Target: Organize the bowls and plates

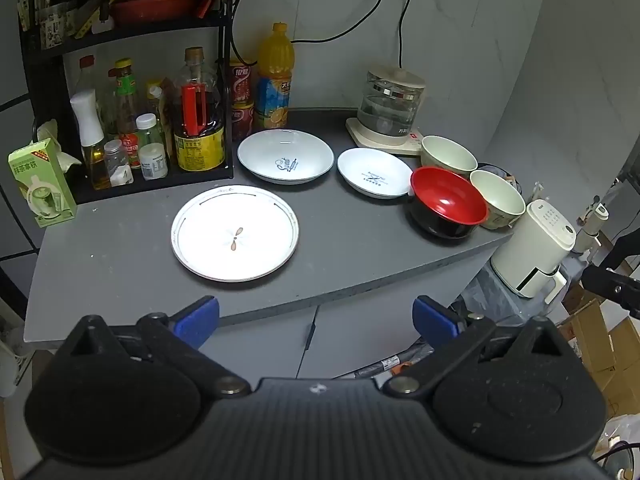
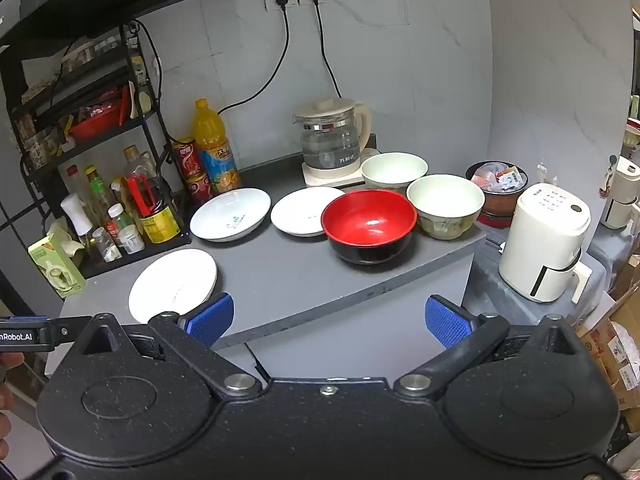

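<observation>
On the grey counter (image 1: 120,252) lie a flat white plate (image 1: 235,233) (image 2: 173,283) near the front, a deep white plate with blue print (image 1: 285,156) (image 2: 230,214) behind it, and a smaller white plate (image 1: 374,173) (image 2: 303,211) to its right. A red-and-black bowl (image 1: 448,201) (image 2: 369,224) stands at the right, with two cream bowls (image 1: 497,198) (image 1: 448,154) (image 2: 445,205) (image 2: 394,169) behind it. My left gripper (image 1: 316,318) hangs open in front of the counter edge, empty. My right gripper (image 2: 329,320) is also open and empty, short of the counter.
A black rack of bottles (image 1: 132,120) fills the back left, with a green carton (image 1: 42,184) beside it. A glass kettle (image 1: 390,106) stands at the back by the wall. A white appliance (image 2: 546,240) sits lower, right of the counter. Cardboard boxes (image 1: 596,344) lie on the floor.
</observation>
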{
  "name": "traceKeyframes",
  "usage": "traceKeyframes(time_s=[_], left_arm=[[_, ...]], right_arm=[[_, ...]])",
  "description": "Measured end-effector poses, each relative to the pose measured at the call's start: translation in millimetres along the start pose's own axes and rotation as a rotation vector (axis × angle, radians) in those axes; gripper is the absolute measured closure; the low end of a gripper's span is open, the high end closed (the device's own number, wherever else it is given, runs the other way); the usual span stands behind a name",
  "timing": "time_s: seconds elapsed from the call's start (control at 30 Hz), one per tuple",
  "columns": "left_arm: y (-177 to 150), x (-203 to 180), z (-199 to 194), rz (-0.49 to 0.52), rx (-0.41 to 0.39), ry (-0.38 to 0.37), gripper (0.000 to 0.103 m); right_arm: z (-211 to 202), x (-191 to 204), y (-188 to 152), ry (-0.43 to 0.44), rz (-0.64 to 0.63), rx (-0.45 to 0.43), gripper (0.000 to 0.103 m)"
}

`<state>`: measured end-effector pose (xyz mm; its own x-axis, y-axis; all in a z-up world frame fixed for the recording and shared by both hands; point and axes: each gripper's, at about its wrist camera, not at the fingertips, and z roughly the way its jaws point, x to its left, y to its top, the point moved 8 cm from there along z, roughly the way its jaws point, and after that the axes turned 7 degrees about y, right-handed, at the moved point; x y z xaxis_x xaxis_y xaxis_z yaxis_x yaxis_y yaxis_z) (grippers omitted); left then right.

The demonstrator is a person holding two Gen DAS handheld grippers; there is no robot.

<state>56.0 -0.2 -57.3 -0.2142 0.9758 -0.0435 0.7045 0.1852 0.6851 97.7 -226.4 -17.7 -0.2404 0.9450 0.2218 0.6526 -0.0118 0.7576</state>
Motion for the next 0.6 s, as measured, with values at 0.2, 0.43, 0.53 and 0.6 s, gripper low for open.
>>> traceKeyframes(time_s=[0.2,0.43,0.53,0.6], left_arm=[[0,-2,0,0.011,-0.005,-0.003,0.001],[2,-18,-5,0.013,-0.009,-0.004,0.001],[4,-21,-5,0.007,-0.011,-0.017,0.001],[4,-22,-5,0.000,-0.008,-0.022,0.001]], right_arm=[[-1,0,1,0.002,0.010,0.008,0.000],[-3,1,-1,0.003,-0.018,-0.010,0.000],[-1,3,0,0.000,-0.022,-0.009,0.000],[-2,-1,0,0.000,-0.018,-0.008,0.000]])
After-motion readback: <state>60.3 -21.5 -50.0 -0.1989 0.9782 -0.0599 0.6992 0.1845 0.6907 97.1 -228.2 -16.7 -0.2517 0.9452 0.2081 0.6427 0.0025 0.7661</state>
